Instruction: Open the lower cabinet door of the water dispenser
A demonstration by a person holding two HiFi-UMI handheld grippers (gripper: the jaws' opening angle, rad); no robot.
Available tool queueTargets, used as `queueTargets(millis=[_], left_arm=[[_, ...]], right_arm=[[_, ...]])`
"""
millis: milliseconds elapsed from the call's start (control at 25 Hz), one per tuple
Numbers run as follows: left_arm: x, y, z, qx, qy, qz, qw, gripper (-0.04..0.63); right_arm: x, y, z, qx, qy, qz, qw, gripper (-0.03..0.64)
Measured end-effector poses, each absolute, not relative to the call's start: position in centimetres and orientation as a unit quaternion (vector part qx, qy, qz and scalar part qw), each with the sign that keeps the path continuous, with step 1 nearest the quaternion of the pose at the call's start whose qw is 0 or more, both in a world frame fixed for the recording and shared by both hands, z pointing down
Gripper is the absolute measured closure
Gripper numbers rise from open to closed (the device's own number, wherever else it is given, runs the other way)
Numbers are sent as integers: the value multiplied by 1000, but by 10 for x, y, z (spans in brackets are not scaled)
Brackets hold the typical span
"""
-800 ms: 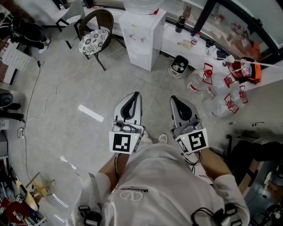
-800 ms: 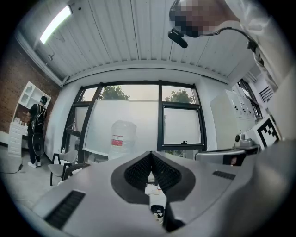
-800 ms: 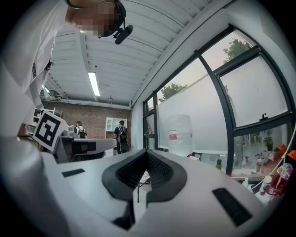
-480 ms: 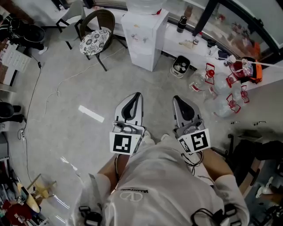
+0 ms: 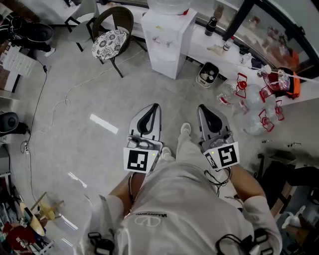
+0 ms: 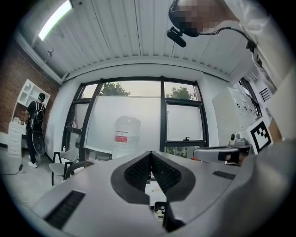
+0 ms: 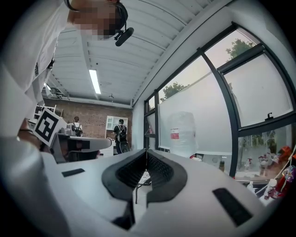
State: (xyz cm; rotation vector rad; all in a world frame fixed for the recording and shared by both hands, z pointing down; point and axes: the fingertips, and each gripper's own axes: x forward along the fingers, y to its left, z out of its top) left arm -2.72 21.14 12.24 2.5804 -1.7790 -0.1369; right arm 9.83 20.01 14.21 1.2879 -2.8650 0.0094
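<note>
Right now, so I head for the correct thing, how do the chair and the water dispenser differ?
The chair has a dark curved frame and a patterned cushion; the water dispenser is a plain white box. The water dispenser carries a big clear bottle on top; the chair's cushion holds nothing. In the head view the chair stands left of the water dispenser. Both stand upright on the grey floor.

White shirt [image 5: 172, 199]; grey left tongs [image 5: 154, 106], marker cube [image 5: 138, 160].
</note>
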Motion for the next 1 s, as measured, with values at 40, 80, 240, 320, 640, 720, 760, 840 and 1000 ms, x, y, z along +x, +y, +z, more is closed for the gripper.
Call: queueTargets(millis=[40, 80, 240, 320, 640, 720, 760, 840, 1000], left_arm=[[-26, 206, 125, 822, -568, -40, 4, 594], [-25, 200, 128, 822, -569, -35, 7, 594], [-24, 161, 129, 816, -578, -28, 13, 594], [-20, 143, 131, 813, -582, -24, 14, 594], [4, 67, 177, 802, -598, -8, 11, 594], [6, 46, 199, 799, -602, -1, 13, 594], [6, 37, 213, 797, -603, 5, 14, 594], [4, 18, 244, 795, -607, 13, 17, 594], [-7, -16, 315, 792, -610, 23, 14, 594]], right_arm=[[98, 193, 143, 407, -913, 3, 0, 601], [98, 185, 144, 404, -915, 3, 1, 601], [99, 144, 145, 394, -919, 5, 3, 601], [102, 124, 147, 391, -920, 9, 1, 601], [128, 38, 190, 377, -926, 15, 2, 601], [132, 13, 213, 373, -928, 21, 7, 601], [132, 0, 226, 372, -928, 23, 9, 601], [132, -25, 256, 373, -927, 27, 11, 601], [123, -63, 325, 380, -924, 32, 8, 601]])
